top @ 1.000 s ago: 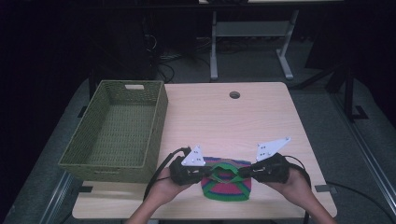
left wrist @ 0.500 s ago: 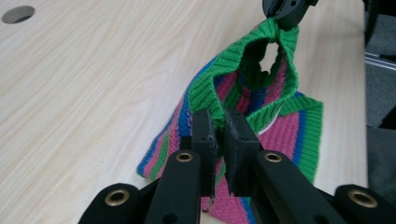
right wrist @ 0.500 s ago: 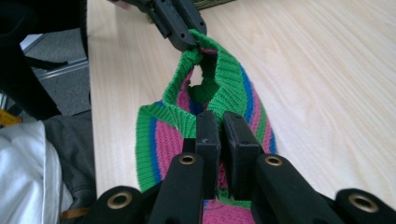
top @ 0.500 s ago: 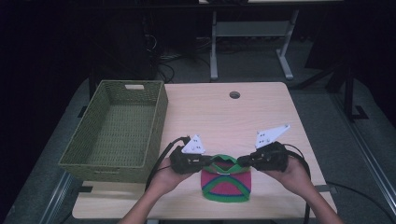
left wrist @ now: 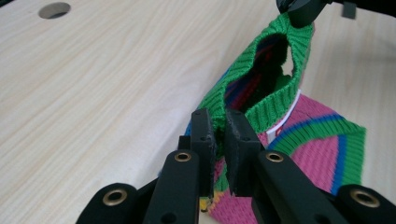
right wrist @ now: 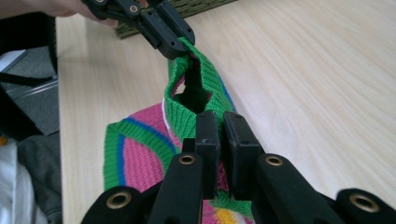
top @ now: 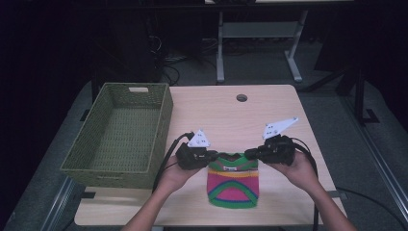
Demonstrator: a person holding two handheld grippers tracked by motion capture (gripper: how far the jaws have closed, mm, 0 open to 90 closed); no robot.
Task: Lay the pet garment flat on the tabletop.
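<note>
Both claws are clamped on the green ribbed collar of the small knitted sweater [top: 233,180], which lies at the lower centre of the high view on the counter [top: 269,115], near its front edge. The left claw [top: 215,157] has its jaws closed nearly together on the collar's left end, with only the knit between them, as the left gripper view confirms [left wrist: 218,140]. The right claw [top: 248,154] is pinched likewise on the collar's right end [right wrist: 219,140]. Between the two grips the neck opening is stretched into a narrow slot and raised off the counter, while the pink, blue and green body appears to rest on the wood below it. Judged from this, the grasp stage is complete and the garment is spread and controlled at its top edge. What remains looks like the transfer: the woven green basket [top: 159,120] at the left of the frame stands empty, so lifting, possibly folding, and depositing the sweater are not yet done. Compared with half a second ago, both claws have moved apart and slightly toward the upper part of the frame, the collar is drawn tighter, and the sweater lies longer and flatter than the bunched mound seen one second ago. The basket has not moved.
</note>
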